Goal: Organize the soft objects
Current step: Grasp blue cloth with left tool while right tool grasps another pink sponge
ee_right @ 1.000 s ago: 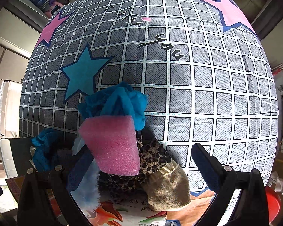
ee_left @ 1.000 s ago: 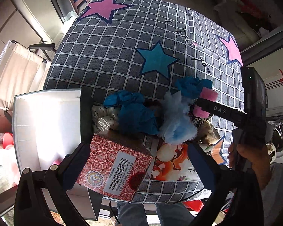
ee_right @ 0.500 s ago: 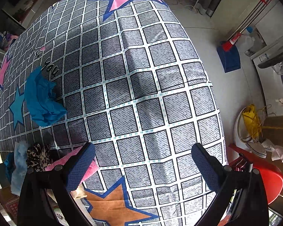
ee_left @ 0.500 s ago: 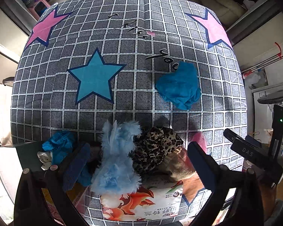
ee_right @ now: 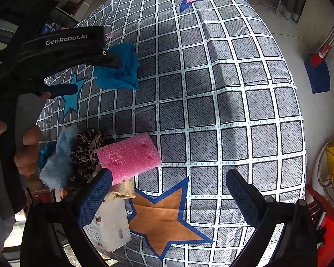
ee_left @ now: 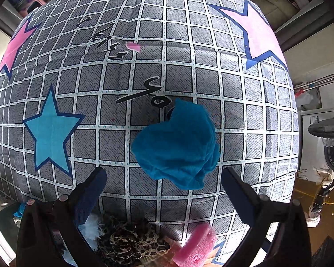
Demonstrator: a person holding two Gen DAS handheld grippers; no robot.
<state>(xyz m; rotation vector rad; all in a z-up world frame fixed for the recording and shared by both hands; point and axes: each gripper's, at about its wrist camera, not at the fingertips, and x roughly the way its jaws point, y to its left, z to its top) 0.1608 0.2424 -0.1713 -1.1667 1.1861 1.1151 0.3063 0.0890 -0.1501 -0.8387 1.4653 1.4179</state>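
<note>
A crumpled blue cloth [ee_left: 178, 146] lies alone on the checked bedspread [ee_left: 144, 71]; it also shows in the right wrist view [ee_right: 120, 69]. My left gripper [ee_left: 163, 180] is open and empty, just short of the cloth; its body [ee_right: 62, 46] shows in the right wrist view. A pink sponge [ee_right: 129, 156] lies on the spread beside a leopard-print cloth [ee_right: 86, 146] and a light blue fluffy piece [ee_right: 59, 162]. The sponge also shows in the left wrist view [ee_left: 194, 248]. My right gripper [ee_right: 169, 185] is open and empty, just to the right of the sponge.
A beige sock [ee_right: 122, 191] and a printed packet [ee_right: 109, 224] lie at the near edge by the pile. A red bin [ee_right: 331, 233] and a washing machine [ee_left: 329, 146] stand on the floor to the right. The bedspread's far part is bare.
The left gripper has moved forward from the pile to the blue cloth. The right gripper has swung back left, and the pink sponge now lies flat on the spread beside the pile.
</note>
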